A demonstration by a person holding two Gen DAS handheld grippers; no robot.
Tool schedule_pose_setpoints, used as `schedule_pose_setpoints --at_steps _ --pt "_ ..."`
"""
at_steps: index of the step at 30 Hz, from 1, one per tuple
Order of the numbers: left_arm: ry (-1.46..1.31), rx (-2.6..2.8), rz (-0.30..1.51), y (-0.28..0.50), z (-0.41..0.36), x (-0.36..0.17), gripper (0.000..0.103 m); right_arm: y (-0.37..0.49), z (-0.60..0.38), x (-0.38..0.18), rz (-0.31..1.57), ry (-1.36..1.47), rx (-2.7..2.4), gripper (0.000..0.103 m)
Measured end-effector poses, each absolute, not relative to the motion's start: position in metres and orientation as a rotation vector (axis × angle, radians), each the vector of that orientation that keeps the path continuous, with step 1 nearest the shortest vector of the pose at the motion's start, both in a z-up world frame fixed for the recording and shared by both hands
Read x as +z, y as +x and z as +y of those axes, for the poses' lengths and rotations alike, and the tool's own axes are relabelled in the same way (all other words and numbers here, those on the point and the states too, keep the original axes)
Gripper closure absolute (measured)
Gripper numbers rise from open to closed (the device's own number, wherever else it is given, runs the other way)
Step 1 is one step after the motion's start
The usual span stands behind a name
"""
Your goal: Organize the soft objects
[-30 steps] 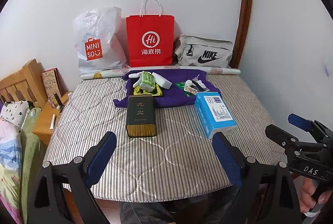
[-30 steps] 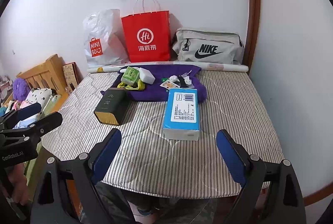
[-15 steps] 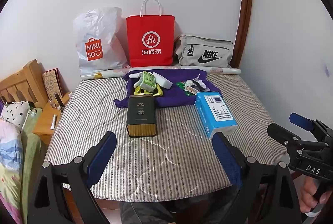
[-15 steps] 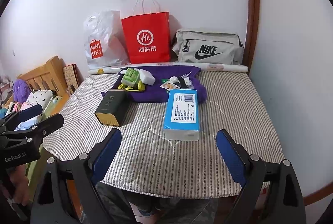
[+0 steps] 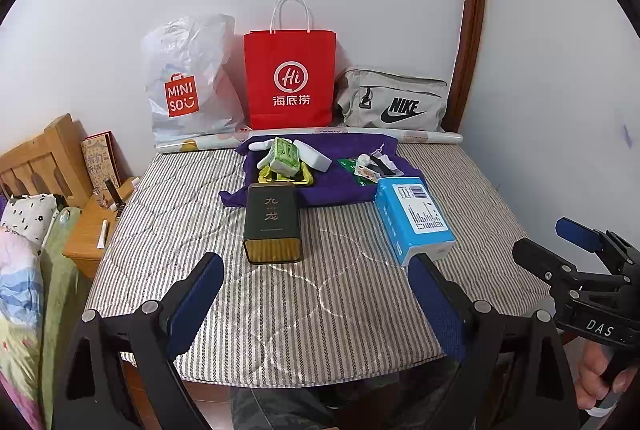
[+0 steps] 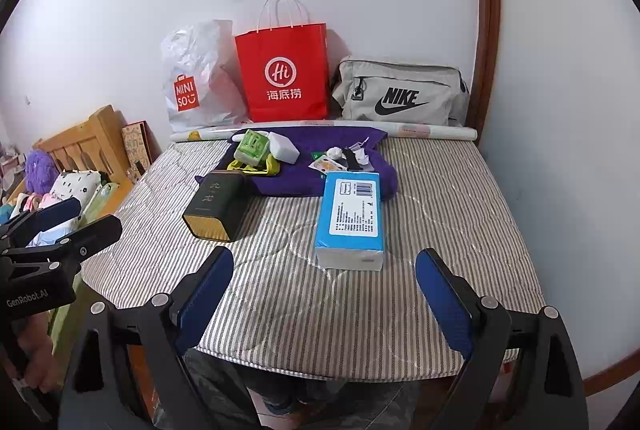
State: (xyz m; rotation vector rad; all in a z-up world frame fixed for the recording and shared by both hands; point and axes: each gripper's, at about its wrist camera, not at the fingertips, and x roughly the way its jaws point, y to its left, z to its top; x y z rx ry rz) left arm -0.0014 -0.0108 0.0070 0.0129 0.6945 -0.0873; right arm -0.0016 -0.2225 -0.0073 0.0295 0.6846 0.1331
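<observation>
Left wrist view: both claws, left claw (image 5: 314, 294) and right claw (image 6: 324, 288), gape, holding nothing. Small things sit heaped on the purple cloth (image 5: 340, 186) on the bed (image 5: 320, 290); sorting looks unfinished

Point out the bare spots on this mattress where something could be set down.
Free: the near strip of mattress in front of the dark tin and blue tissue pack; the right side beyond that pack; the left side beside the tin. Crowded: the purple cloth, strewn with small items, and the back edge lined with bags.
</observation>
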Motion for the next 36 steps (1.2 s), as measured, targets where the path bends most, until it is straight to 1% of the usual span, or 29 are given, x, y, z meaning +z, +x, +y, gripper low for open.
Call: schedule_pose_setpoints --at_steps 36 --pt "0.015 -0.083 0.690 0.0014 -0.0105 0.0054 0.010 -0.0003 -0.2205 -0.0074 0.684 0.023 0.138 0.011"
